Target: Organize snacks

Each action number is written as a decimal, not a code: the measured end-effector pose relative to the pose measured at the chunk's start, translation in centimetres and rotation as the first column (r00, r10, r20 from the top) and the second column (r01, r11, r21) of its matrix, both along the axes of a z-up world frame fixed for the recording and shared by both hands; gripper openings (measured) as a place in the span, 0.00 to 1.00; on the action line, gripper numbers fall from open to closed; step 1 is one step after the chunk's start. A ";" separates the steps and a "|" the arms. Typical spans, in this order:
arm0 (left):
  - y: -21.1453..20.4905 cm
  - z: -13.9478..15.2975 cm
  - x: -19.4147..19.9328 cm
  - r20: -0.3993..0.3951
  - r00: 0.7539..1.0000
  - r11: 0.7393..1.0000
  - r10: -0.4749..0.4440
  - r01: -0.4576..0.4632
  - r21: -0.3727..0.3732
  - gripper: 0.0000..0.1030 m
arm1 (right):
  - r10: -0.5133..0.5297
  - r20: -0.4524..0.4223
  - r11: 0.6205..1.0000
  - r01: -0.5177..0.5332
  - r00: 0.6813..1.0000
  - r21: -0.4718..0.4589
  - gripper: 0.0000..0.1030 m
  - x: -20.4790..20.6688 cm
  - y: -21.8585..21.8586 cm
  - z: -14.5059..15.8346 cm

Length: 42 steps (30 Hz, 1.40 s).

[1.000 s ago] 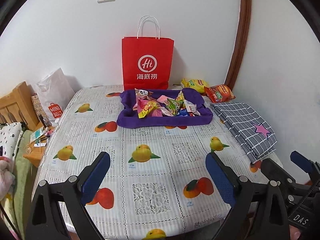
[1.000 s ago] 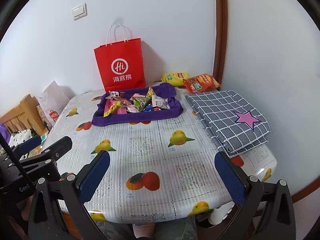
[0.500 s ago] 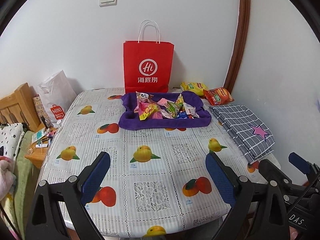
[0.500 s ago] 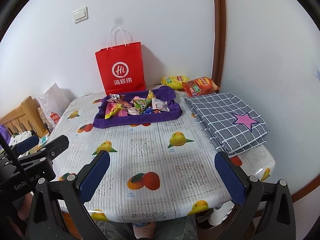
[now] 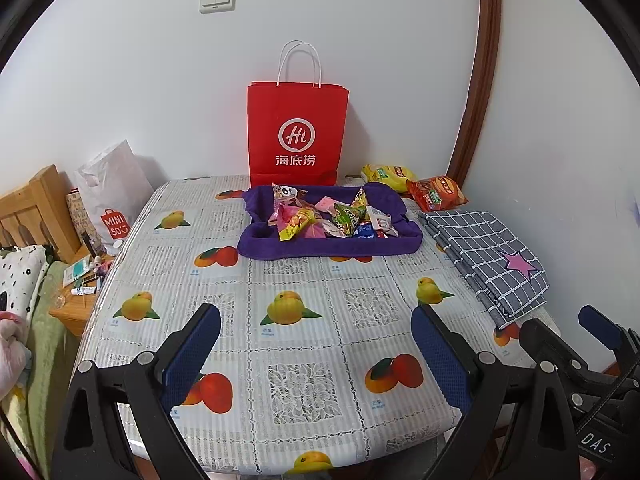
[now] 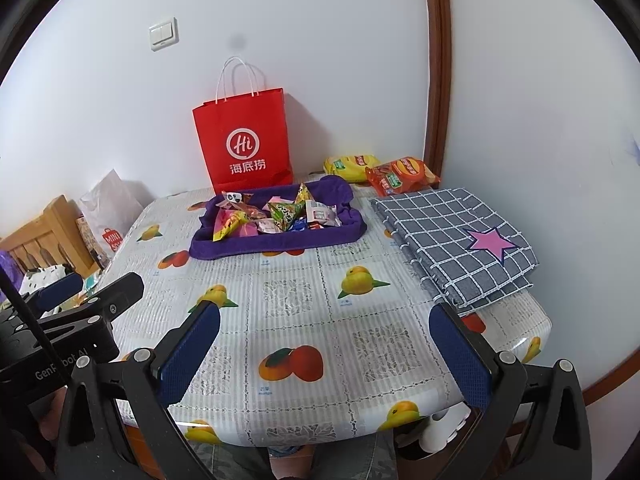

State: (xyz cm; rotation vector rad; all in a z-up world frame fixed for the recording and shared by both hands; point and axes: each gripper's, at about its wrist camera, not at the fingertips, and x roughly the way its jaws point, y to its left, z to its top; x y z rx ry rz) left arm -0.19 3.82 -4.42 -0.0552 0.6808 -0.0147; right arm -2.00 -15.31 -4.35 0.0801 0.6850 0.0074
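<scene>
A purple fabric tray point(image 5: 256, 246) point(image 6: 276, 244) at the far middle of the table holds several small snack packets point(image 5: 336, 218) point(image 6: 280, 214). Behind it to the right lie a yellow chip bag point(image 5: 384, 174) point(image 6: 348, 166) and a red-orange chip bag point(image 5: 438, 196) point(image 6: 400, 176). My left gripper point(image 5: 316, 344) hangs open over the near part of the table, nothing between its blue pads. My right gripper point(image 6: 326, 348) is open too, above the table's front edge, far short of the tray.
A red paper bag point(image 5: 296, 136) point(image 6: 244, 144) stands against the wall behind the tray. A folded grey checked cloth point(image 5: 488, 256) point(image 6: 456, 248) with a pink star lies at the right. A white shopping bag point(image 5: 110, 196) and a wooden nightstand point(image 5: 76, 300) are left of the table.
Both grippers have pulled back and risen a little, so the table and tray look smaller and lower in view. Nothing on the table has moved.
</scene>
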 end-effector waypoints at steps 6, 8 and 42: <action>0.0 0.0 -0.1 -0.003 1.000 1.000 0.001 -0.001 0.001 0.94 | 0.001 0.000 1.000 -0.001 1.000 0.001 1.00 0.0 0.0 0.0; 0.0 0.0 0.0 -0.002 1.000 1.000 0.000 0.000 0.000 0.94 | 0.001 0.001 1.000 -0.001 1.000 -0.001 1.00 0.0 0.0 0.0; 0.0 0.0 -0.1 0.000 1.000 1.000 -0.003 0.003 0.002 0.94 | -0.016 0.012 1.000 0.016 1.000 0.018 1.00 0.0 0.1 0.6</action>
